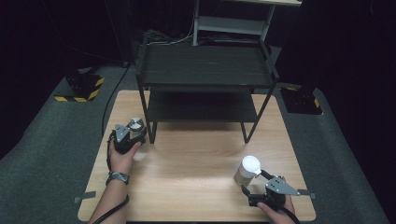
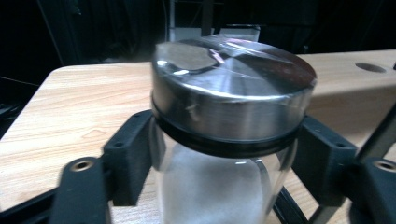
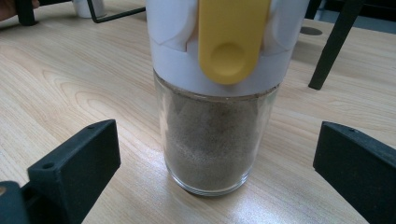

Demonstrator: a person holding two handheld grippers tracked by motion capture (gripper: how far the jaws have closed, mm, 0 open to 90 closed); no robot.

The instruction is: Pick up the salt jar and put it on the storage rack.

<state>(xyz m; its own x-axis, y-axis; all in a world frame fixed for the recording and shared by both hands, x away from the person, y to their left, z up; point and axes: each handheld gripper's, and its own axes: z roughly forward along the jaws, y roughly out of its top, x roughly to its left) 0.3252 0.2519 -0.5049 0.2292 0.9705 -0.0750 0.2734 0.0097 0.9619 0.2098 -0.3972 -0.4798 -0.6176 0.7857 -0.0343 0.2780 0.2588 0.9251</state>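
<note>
Your left gripper [image 1: 132, 132] has its jaws closed on the steel-lid jar [image 2: 232, 135], gripping the glass just under the lid. In the high view that jar [image 1: 135, 125] is at the table's [image 1: 196, 163] left side, just beside the front left leg of the black shelf [image 1: 205, 65]. Whether it rests on the wood or is lifted clear, you cannot confirm from these views.

Your right gripper [image 1: 254, 184] stands wide open. The white-lid jar [image 3: 218, 107] sits upright on the table between the jaws, touched by neither, with a clear gap at each side. It holds a brown powder and carries a yellow tab on its lid. In the high view this jar [image 1: 248, 170] is at the front right of the table, well apart from the shelf.

Assessment: one jar is secured, the other is lined up but not yet gripped. Both shelf tiers are bare, as far as the high view shows. If the jars are bound for the shelf, neither is placed; closing the right jaws, both lifts and both placements remain.
</note>
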